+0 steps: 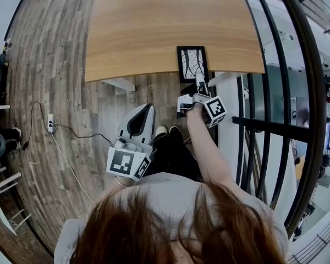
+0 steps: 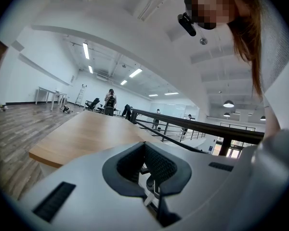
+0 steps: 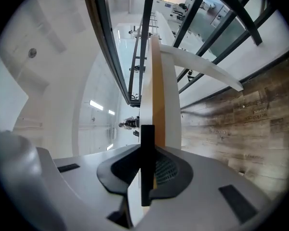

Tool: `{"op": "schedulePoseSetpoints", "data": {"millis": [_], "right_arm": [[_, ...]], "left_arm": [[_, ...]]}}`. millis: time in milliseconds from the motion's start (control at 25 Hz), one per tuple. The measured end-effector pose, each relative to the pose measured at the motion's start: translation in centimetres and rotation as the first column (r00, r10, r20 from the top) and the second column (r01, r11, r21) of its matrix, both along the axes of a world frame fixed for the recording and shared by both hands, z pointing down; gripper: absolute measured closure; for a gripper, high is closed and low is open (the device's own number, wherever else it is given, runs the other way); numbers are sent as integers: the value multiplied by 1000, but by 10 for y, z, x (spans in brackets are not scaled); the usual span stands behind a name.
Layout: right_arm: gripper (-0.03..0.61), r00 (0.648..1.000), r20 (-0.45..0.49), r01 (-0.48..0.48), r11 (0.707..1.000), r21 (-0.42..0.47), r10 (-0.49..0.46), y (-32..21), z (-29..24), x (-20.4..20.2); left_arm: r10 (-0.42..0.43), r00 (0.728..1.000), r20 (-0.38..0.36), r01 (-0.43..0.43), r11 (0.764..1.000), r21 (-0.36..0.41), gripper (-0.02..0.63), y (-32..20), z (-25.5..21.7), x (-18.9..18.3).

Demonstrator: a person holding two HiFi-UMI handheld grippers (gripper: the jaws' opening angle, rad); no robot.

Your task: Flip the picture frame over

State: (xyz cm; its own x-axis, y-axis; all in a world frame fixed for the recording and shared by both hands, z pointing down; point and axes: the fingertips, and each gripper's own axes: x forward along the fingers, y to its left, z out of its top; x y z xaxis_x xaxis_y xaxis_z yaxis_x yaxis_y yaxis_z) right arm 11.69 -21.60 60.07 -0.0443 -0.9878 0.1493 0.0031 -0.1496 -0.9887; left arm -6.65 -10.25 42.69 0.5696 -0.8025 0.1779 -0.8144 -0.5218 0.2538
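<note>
The right gripper is pinching the picture frame's near end in its fingers at the tabletop's near edge, while the left gripper is waiting farther back, fingers together and empty.

No word, number or brand can be read in any view. Only black-and-white square patterns are seen on the left marker cube and the right marker cube. No writing can be made out on the picture frame.

picture frame at table's near edge, railing to its right
</note>
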Motion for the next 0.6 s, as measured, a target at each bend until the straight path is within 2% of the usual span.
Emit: {"op": "schedulePoseSetpoints", "data": {"millis": [600], "right_arm": [[508,999,-40,-2,1000,-7,2,-9,3,-3]], "left_arm": [[3,1000,2,-3,1000,-4,607,-3,-1,-1]]}}
